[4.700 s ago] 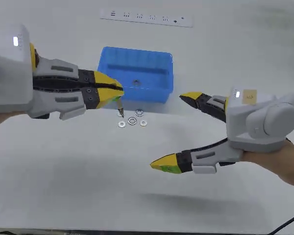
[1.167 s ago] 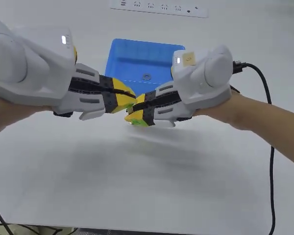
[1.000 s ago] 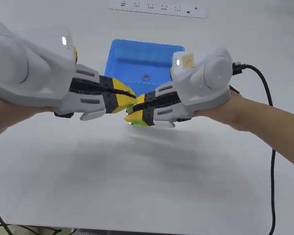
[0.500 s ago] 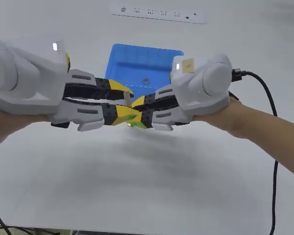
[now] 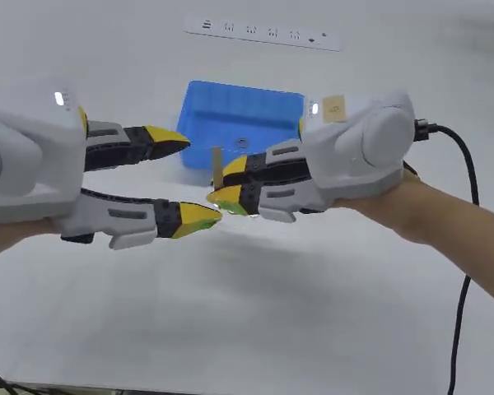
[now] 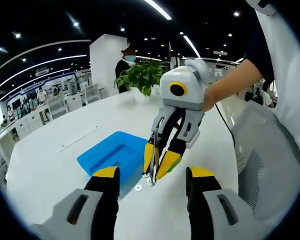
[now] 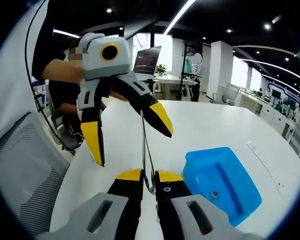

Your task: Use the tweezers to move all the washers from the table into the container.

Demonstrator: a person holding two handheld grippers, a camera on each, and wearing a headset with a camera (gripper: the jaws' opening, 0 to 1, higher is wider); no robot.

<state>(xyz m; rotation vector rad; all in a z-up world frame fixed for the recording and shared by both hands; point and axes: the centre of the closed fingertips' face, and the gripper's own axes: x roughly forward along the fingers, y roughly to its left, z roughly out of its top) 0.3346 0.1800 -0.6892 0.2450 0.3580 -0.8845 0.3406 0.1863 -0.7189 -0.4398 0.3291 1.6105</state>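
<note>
- The left gripper is on the left of the head view with its jaws spread wide and nothing between them.
- One washer shows in the left gripper view, lying flat on the white table just in front of the container. It lies close beside the lower tip of the tweezers. I cannot tell whether more washers lie behind the jaws.
- The washer looks like a small, thin, hard metal ring. It is probably very light and slippery, and hard to get under because it lies flat. My guess is that it is best nipped across the ring, with one tip through the hole and one on the outer edge.
- The tweezers look thin and springy, so they will likely twist if squeezed off-centre. They need a firm hold on the flat sides.
- The blue container is an open, shallow tub standing on the table beyond both grippers. It holds one washer on its floor, and I see nothing else inside.
- The right gripper comes in from the right with its jaws closed on the tweezers. The right gripper view shows most of the tweezers' length sticking out past the jaws.
</note>
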